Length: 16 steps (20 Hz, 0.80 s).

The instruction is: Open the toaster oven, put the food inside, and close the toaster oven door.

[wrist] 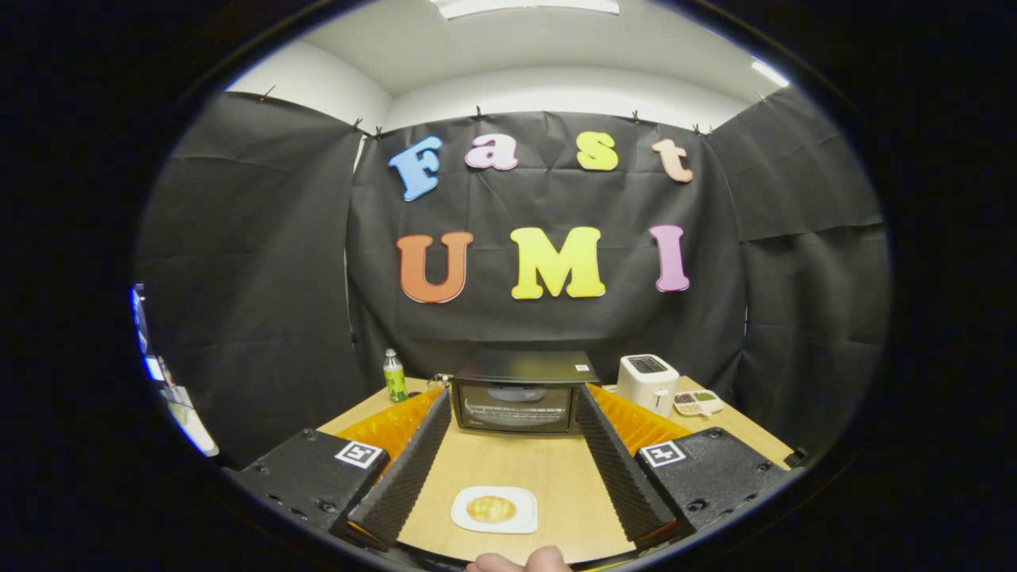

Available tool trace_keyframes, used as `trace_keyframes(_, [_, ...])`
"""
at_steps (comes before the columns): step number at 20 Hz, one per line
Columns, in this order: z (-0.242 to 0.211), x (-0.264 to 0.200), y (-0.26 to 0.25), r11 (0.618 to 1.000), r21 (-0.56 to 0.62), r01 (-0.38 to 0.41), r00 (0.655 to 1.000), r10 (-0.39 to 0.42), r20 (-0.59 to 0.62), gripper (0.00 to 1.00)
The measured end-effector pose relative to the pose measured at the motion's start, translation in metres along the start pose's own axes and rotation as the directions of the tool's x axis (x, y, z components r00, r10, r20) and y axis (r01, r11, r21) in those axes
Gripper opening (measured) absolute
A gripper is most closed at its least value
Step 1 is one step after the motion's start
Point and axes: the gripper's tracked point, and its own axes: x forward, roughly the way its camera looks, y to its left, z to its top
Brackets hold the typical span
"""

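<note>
Wooden desk (556, 469) at lower centre of frame. Black oven (520, 393) at far middle, door shut, standing just beyond the fingertips. White plate (494, 508) with golden food (491, 508) at lower centre, lying between the fingers. Claw (508, 405) spread wide, gripping nothing. Green bottle (394, 375) left of oven; white toaster (647, 381) and small snack tray (697, 403) to its right.

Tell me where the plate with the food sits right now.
In the gripper view, the white plate with the food lies on the wooden table, between the open tool's fingers and nearer than the closed toaster oven.
</note>
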Motion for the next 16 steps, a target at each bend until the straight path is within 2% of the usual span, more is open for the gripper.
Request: trace_keyframes(16, [0.007, 0.031, -0.013, 0.999, 0.002, 0.036, 0.999, -0.036, 0.032, 1.00])
